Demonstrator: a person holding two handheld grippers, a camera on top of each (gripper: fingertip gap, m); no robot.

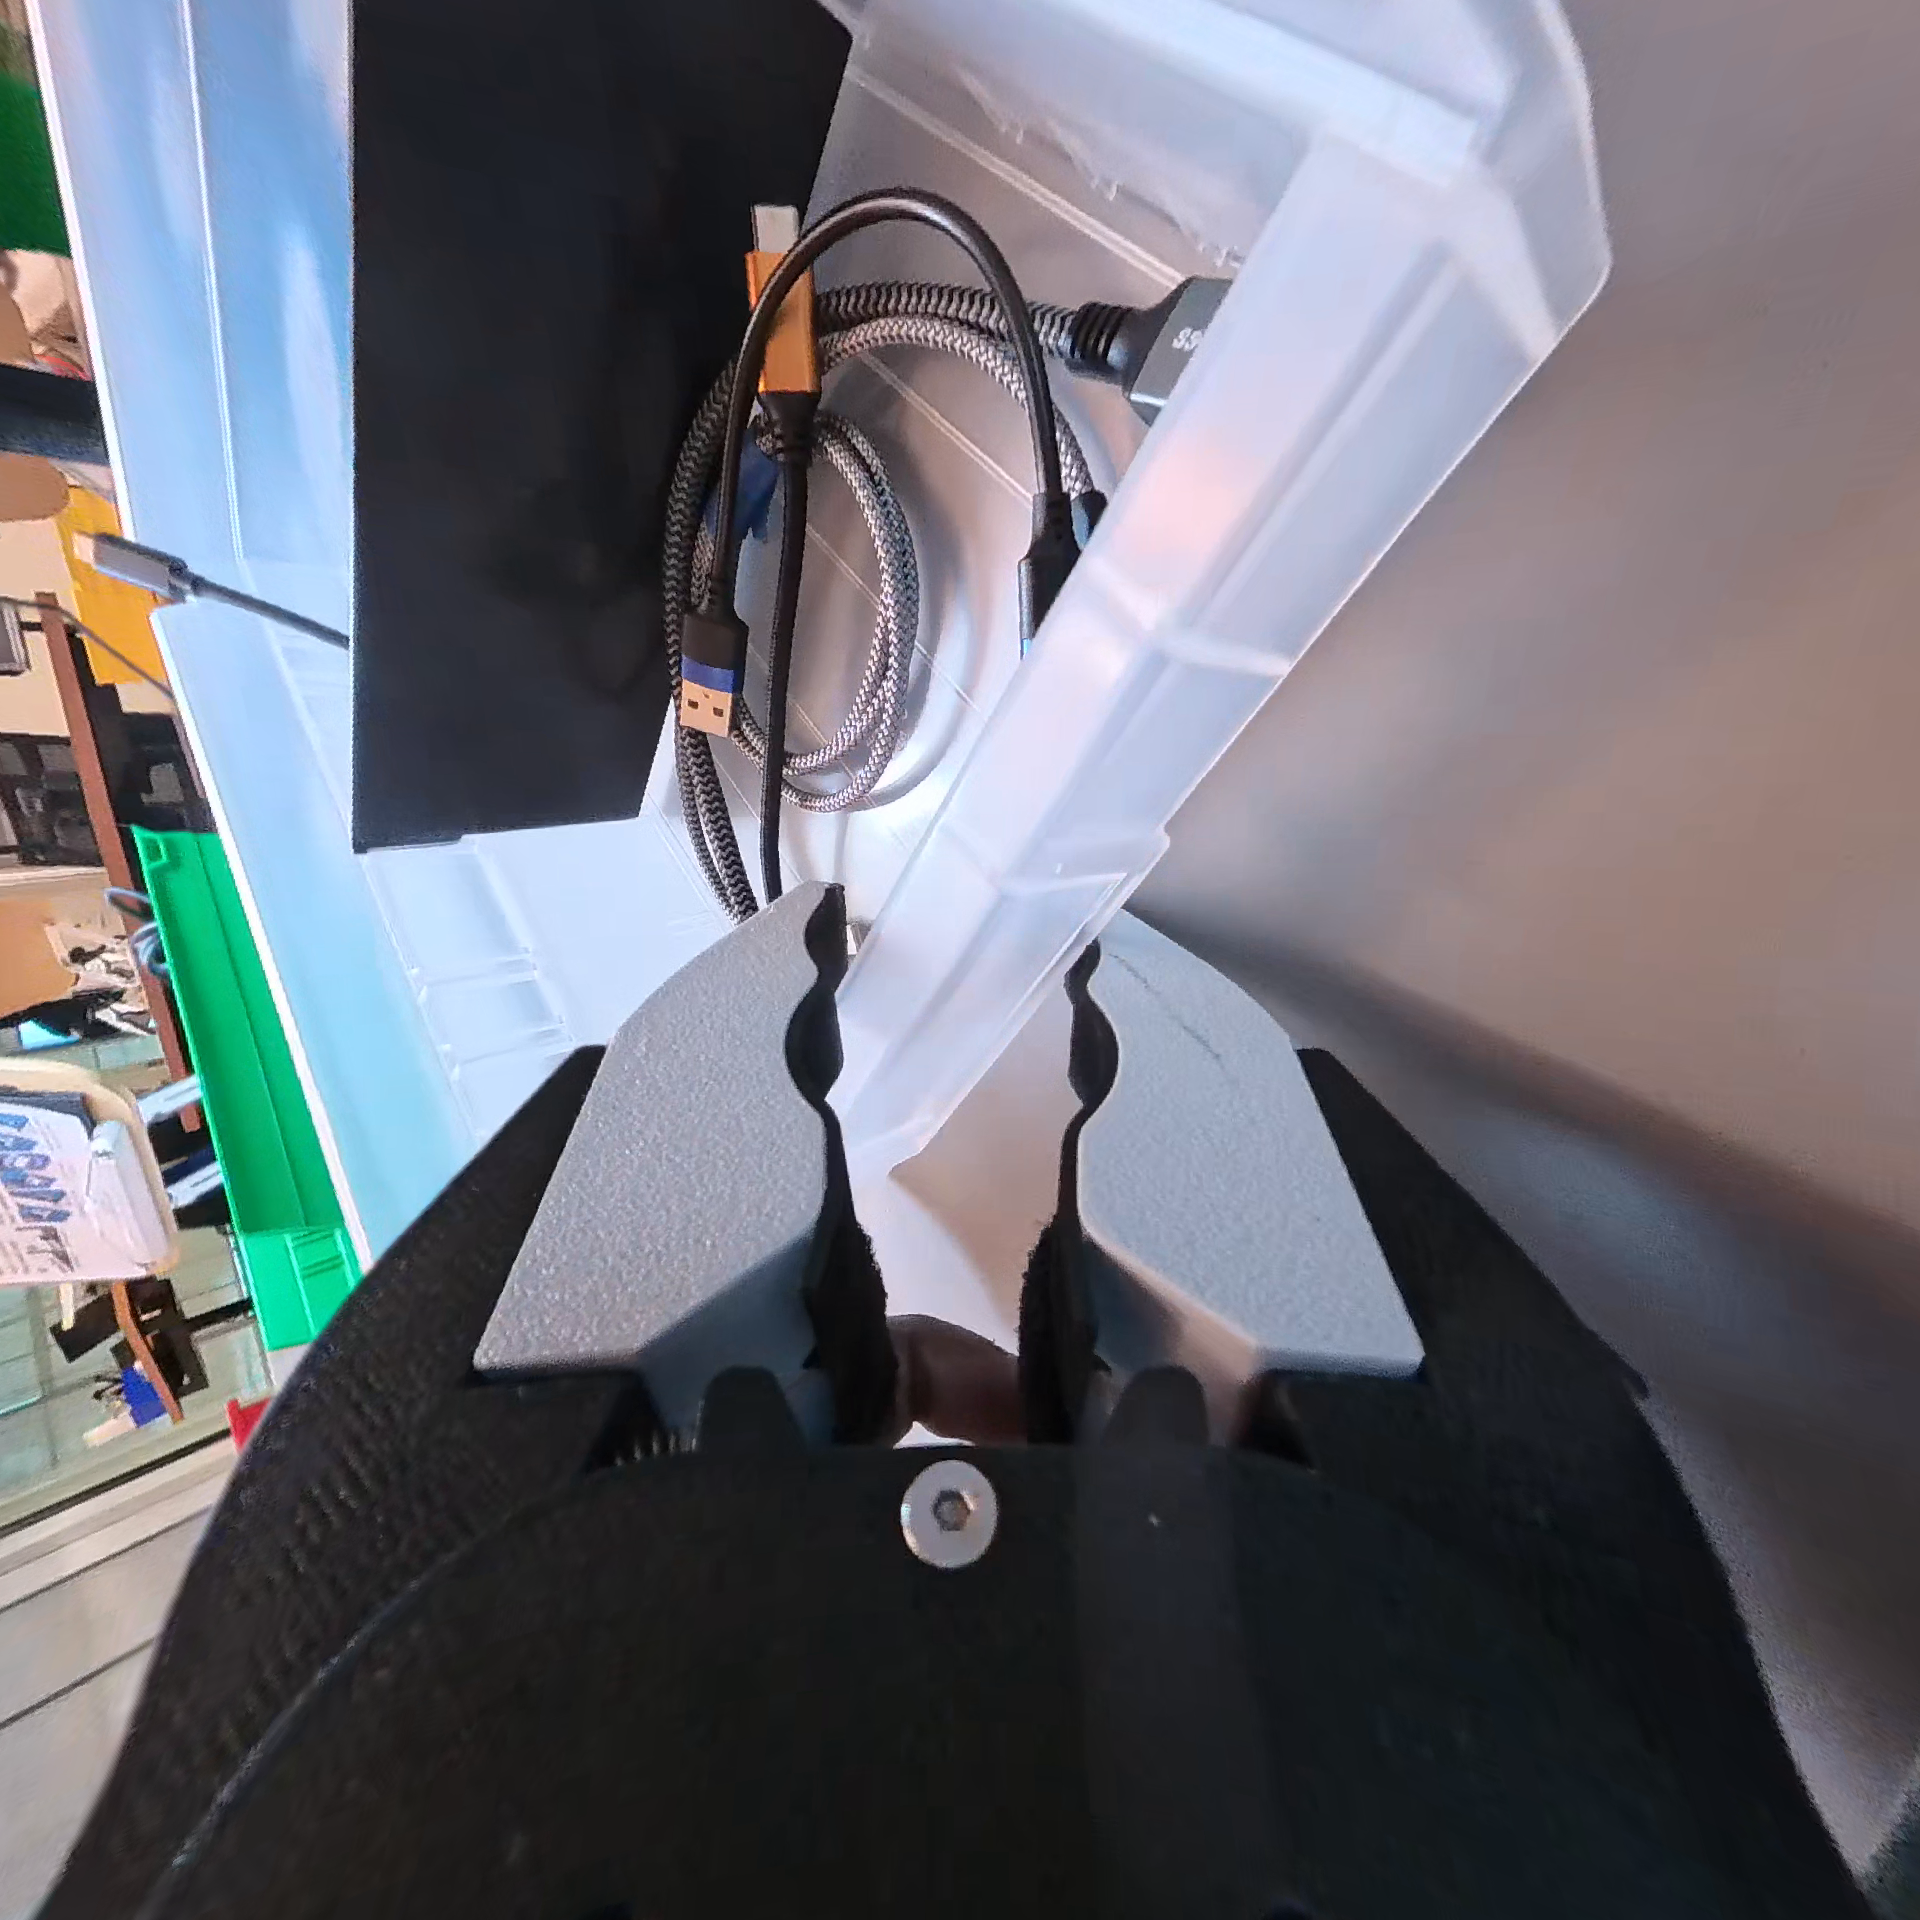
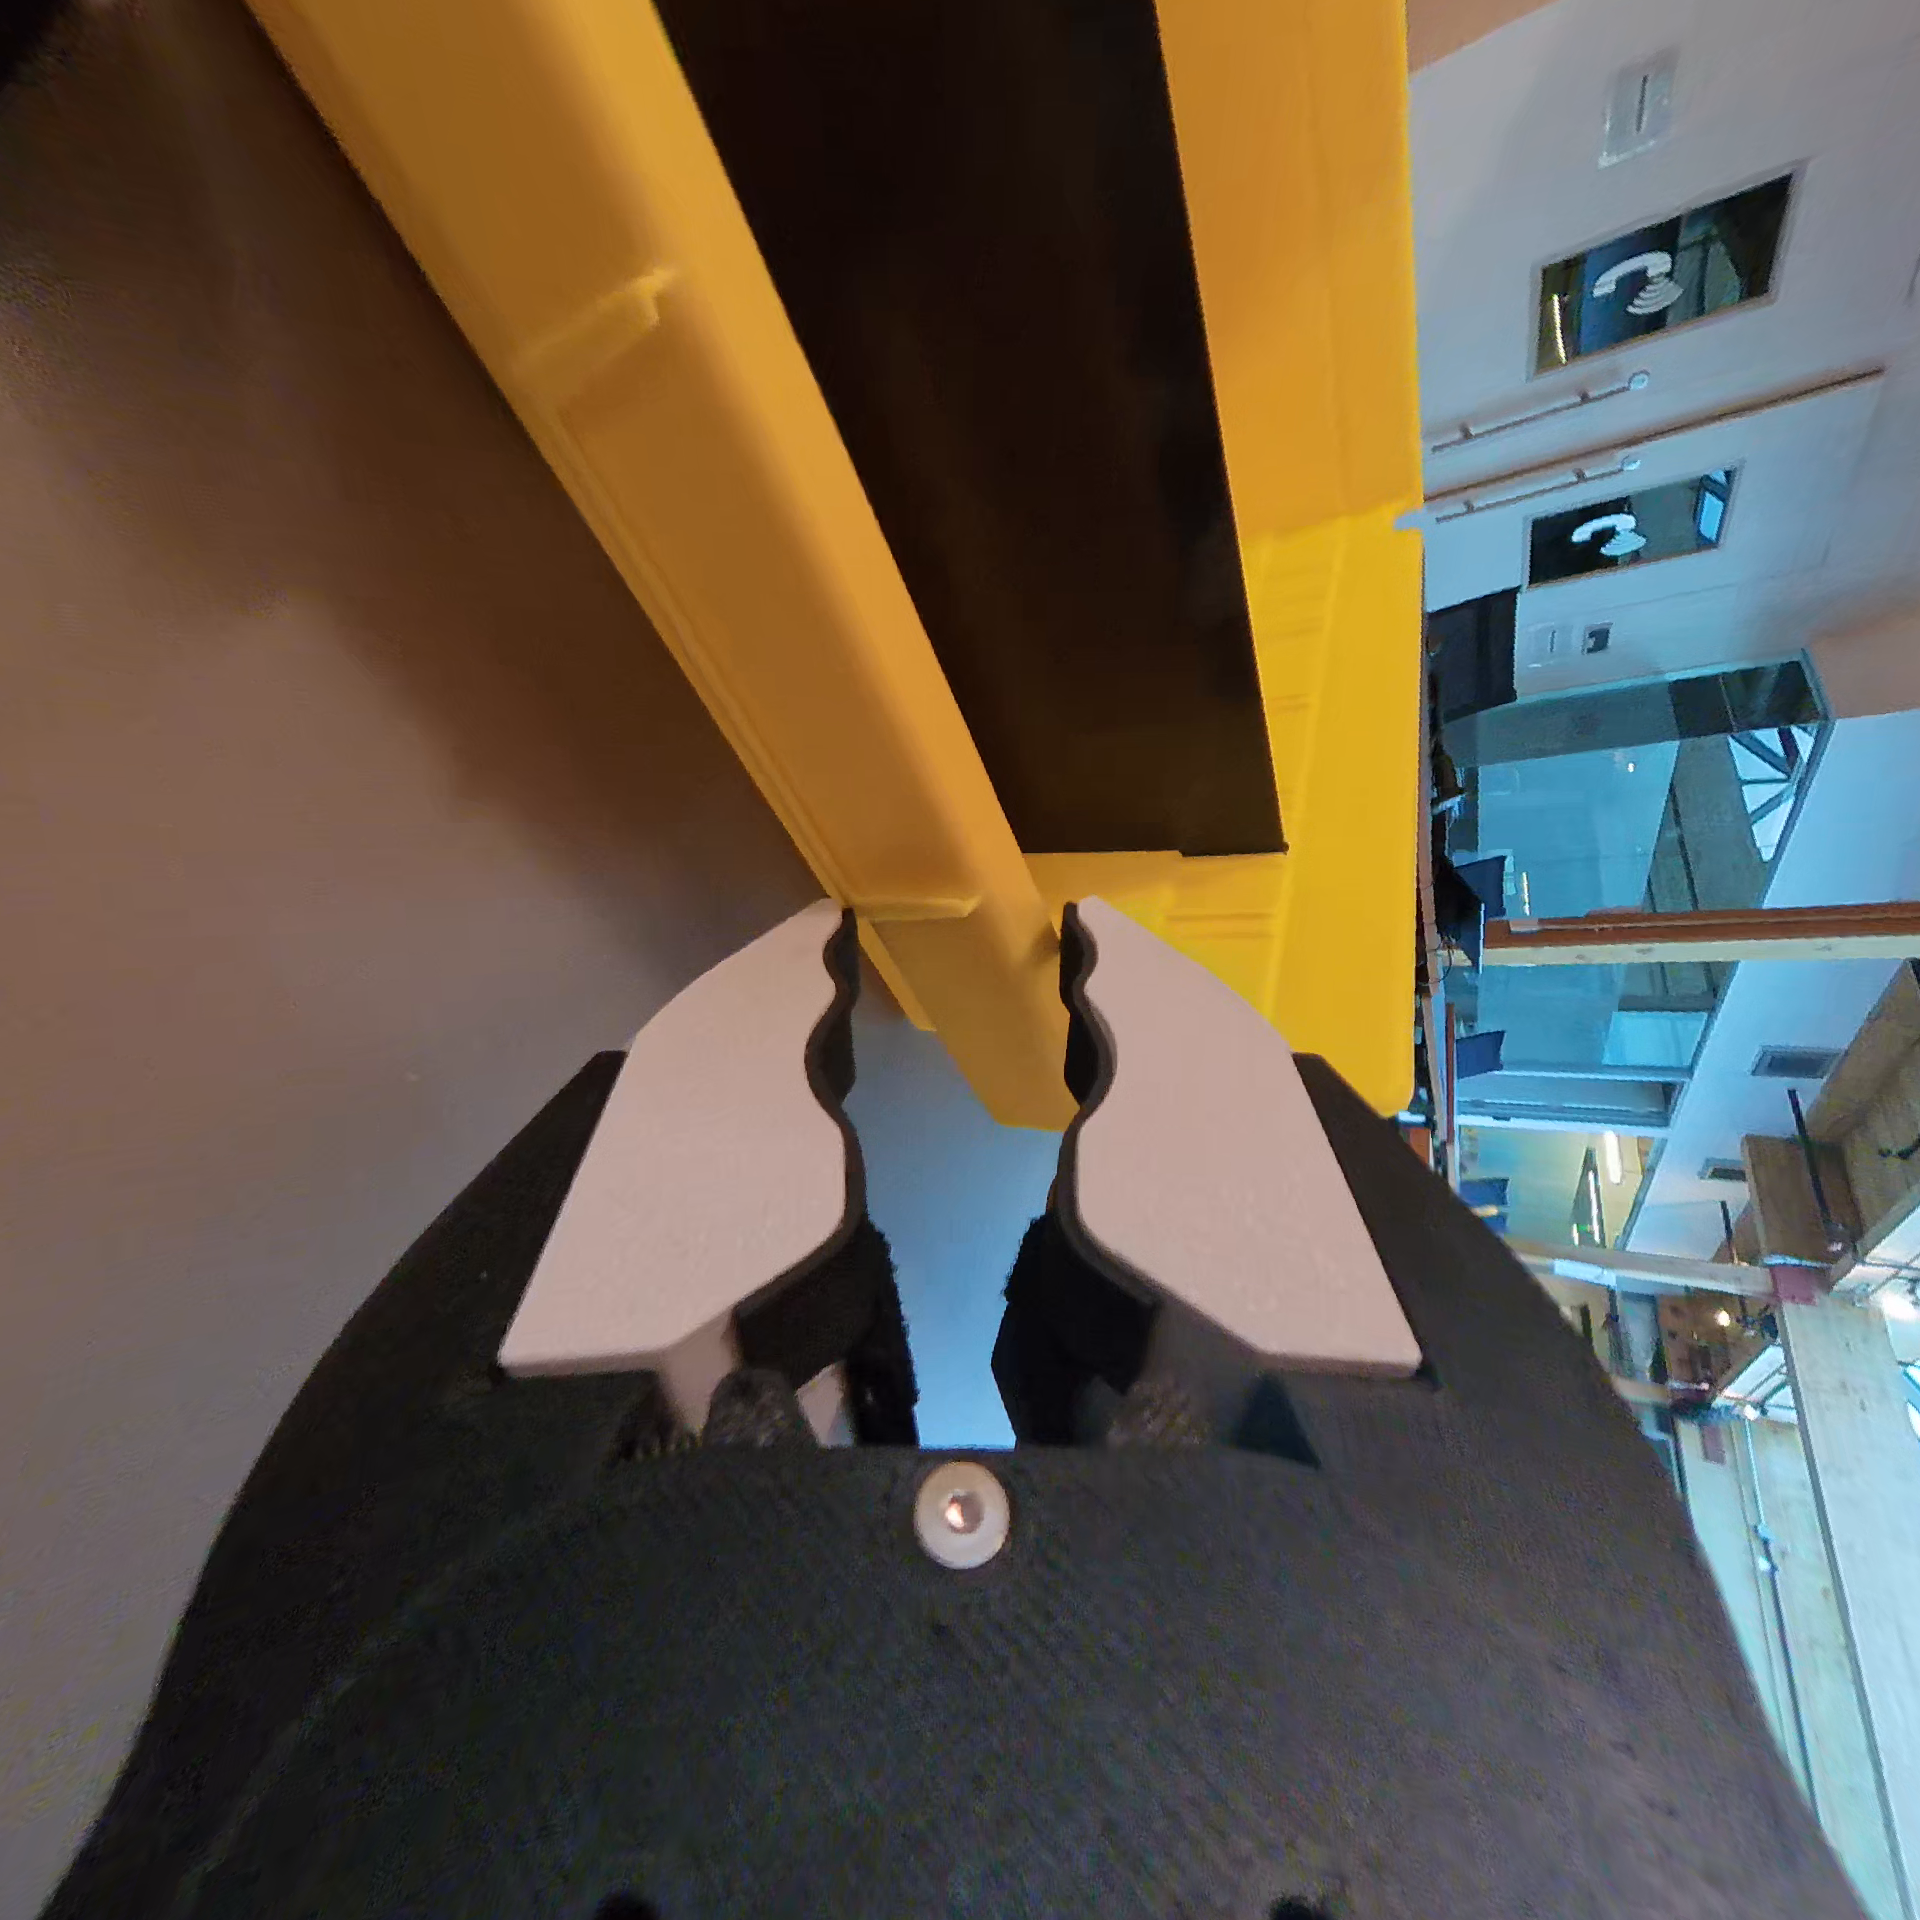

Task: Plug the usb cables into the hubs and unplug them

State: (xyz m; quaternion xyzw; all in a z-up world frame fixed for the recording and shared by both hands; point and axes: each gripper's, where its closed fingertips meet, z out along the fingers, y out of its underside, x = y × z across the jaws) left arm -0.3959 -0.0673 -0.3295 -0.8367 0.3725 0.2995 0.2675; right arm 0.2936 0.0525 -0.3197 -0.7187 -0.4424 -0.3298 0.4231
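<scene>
Left claw (image 1: 956, 935): pinching rim of translucent bin (image 1: 1164, 665). Contents: braided USB cable (image 1: 883, 582), black cable with blue-banded plug (image 1: 712, 681), orange-shelled plug (image 1: 784, 327). Right claw (image 2: 958, 925): pinching yellow bin wall (image 2: 727, 582). No hub visible. Advice: steady bins level so cables stay inside.

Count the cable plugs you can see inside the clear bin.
3: an orange plug near the top, a black-and-blue plug lower left, a slim black plug against the right wall. The grey block top right may be a hub; coils could hide more.
</scene>
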